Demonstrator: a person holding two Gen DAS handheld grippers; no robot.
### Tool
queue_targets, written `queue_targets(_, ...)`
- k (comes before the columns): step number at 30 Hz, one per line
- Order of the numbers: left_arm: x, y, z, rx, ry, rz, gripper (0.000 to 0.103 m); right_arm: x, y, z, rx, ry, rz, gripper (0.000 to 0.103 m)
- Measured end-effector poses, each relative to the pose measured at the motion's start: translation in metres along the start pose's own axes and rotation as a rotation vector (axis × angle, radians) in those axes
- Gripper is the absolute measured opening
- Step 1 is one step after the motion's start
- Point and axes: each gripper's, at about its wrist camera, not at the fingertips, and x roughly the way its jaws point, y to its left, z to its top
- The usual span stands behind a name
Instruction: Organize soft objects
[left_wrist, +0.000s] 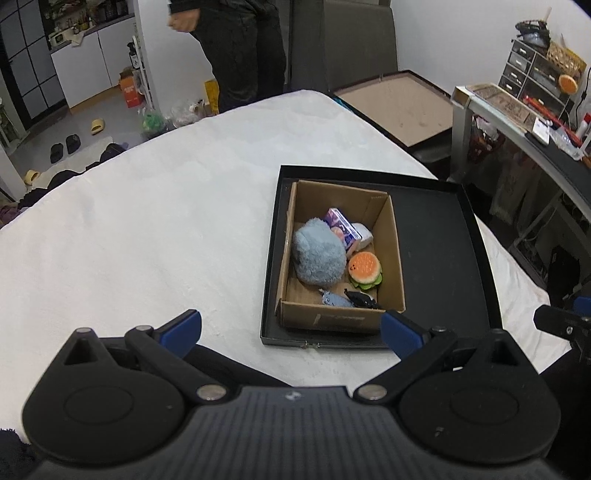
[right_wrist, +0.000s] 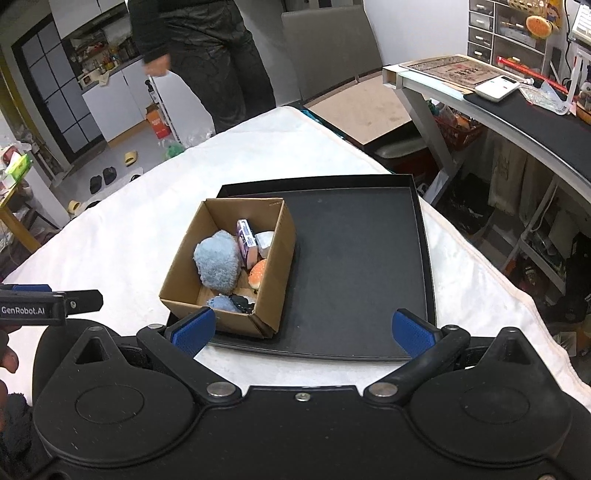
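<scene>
We hold both grippers back from the work, wide open and empty. Our reading: either the sorting is finished or no pick has begun; the frames do not settle which. All soft things we can see already sit inside the box.

Table (left_wrist: 147, 221), white-covered, carries everything. On it lies a shallow black tray (left_wrist: 443, 251), its right half bare. The cardboard box (left_wrist: 332, 319) stands in the tray's left part, its near wall close to the tray's near rim.

Inside the box, largest first: blue plush (left_wrist: 319, 256) against the left wall; purple pack (left_wrist: 341, 227) behind it toward the far wall, a pale item beside that which we cannot identify; burger toy (left_wrist: 365, 269) to the right of the plush, near the right wall; small blue toy (left_wrist: 336, 298) and black toy (left_wrist: 360, 299) touching each other at the near wall.

Left gripper (left_wrist: 291, 328): jaws spread wide, nothing between them, box just ahead and slightly right of centre. Right gripper (right_wrist: 304, 328): jaws equally wide, empty; the box lies ahead to the left, its near corner just beyond the left blue pad, bare tray ahead.

Next move, if items are to go to the tray: we descend over the box from above, close gently on the plush, and clear the walls on lifting.
</scene>
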Motion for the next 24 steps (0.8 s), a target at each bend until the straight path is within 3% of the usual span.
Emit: queue_targets(24, -0.023, 0.0, 0.009, 0.018, -0.057, -0.015, 0.103, -0.021, 0.001, 0.008, 0.006, -0.049, -0.028, 0.103)
